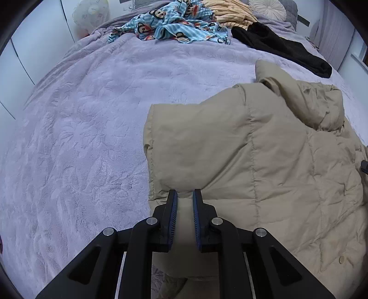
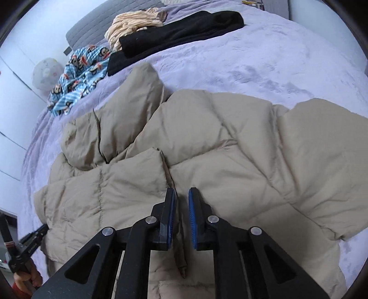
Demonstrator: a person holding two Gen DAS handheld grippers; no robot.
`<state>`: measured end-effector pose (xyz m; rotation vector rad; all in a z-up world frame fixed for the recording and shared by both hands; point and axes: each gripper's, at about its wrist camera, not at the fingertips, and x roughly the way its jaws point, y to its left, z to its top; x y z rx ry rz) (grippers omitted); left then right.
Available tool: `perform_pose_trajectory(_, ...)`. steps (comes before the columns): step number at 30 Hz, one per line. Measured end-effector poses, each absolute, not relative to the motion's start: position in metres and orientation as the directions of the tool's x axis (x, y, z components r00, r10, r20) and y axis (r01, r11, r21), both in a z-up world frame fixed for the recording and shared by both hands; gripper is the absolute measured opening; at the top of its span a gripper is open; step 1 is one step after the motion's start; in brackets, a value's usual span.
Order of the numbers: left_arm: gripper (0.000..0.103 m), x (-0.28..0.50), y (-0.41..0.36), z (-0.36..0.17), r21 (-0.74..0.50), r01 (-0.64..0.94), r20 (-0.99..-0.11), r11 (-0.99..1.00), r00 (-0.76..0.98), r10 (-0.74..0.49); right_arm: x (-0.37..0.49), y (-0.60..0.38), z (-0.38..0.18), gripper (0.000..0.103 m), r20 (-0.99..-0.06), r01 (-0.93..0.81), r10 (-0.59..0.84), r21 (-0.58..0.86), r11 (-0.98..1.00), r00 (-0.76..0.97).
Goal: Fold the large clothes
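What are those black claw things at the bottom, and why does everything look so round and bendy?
Those are grippers, two-finger tongs that a person holds, one in each hand. Each has a small camera with a very wide lens, which bends the picture. One picture looks along the left gripper, the other along the right gripper.

They are working over a bed with a fuzzy purple blanket. A big puffy beige jacket lies spread on it. The left gripper is shut on a fold of the jacket. The right gripper is also nearly shut, with a thin edge of the jacket between its fingers.

Farther back lie a blue monkey-print cloth, a striped yellow garment and a black garment. In the right picture's corner you can see the person's hand holding the other gripper.
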<state>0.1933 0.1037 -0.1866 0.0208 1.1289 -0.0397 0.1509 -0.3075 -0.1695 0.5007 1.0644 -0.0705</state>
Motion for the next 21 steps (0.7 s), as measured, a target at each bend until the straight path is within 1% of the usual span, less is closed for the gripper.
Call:
perform_pose_trajectory(1,0.015,0.192,0.102,-0.181,0.002,0.038,-0.901,0.999,0.433,-0.015,0.146,-0.314,-0.167,0.015,-0.849,0.299,0.195,0.374,0.878,0.491)
perform_pose_trajectory(4,0.015,0.184,0.091,-0.166,-0.019,0.047,-0.892,0.999,0.45,-0.038,0.128,-0.322,-0.163,0.024,-0.849,0.31,0.232,0.408,0.859,0.474)
perform_pose_trajectory(6,0.015,0.18,0.082,-0.157,-0.031,0.058,-0.889,0.998,0.454,-0.054,0.113,-0.326,-0.163,0.036,-0.852,0.323,0.244,0.419,0.849,0.462)
perform_pose_trajectory(7,0.015,0.178,0.078,-0.154,-0.036,0.064,-0.889,0.997,0.454,-0.061,0.105,-0.329,-0.164,0.038,-0.853,0.335,0.251,0.427,0.84,0.458)
perform_pose_trajectory(8,0.018,0.176,0.072,-0.152,-0.042,0.069,-0.891,0.997,0.449,-0.069,0.099,-0.33,-0.165,0.04,-0.85,0.348,0.265,0.443,0.826,0.455)
perform_pose_trajectory(9,0.055,0.175,0.067,-0.151,-0.054,0.076,-0.897,0.996,0.434,-0.081,0.092,-0.332,-0.167,0.04,-0.847,0.358,0.28,0.46,0.813,0.452)
perform_pose_trajectory(10,0.103,0.172,0.062,-0.151,-0.062,0.07,-0.903,0.996,0.421,-0.086,0.086,-0.333,-0.168,0.04,-0.844,0.369,0.295,0.475,0.799,0.448)
perform_pose_trajectory(11,0.101,0.166,0.057,-0.148,-0.067,0.057,-0.896,0.996,0.437,-0.085,0.08,-0.336,-0.17,0.04,-0.841,0.379,0.309,0.489,0.786,0.444)
perform_pose_trajectory(12,0.102,0.162,0.051,-0.145,-0.069,0.064,-0.89,0.996,0.446,-0.091,0.074,-0.338,-0.171,0.04,-0.84,0.385,0.318,0.497,0.778,0.44)
perform_pose_trajectory(16,0.102,0.151,0.022,-0.144,-0.042,0.09,-0.904,0.995,0.422,-0.076,0.056,-0.345,-0.17,0.041,-0.835,0.394,0.337,0.513,0.763,0.435)
perform_pose_trajectory(19,0.102,0.146,0.002,-0.146,-0.049,0.106,-0.919,0.993,0.385,-0.087,0.046,-0.354,-0.169,0.051,-0.825,0.4,0.354,0.533,0.746,0.44)
perform_pose_trajectory(21,0.102,0.144,-0.008,-0.15,-0.079,0.11,-0.929,0.991,0.352,-0.113,0.038,-0.361,-0.167,0.063,-0.821,0.404,0.354,0.539,0.739,0.449)
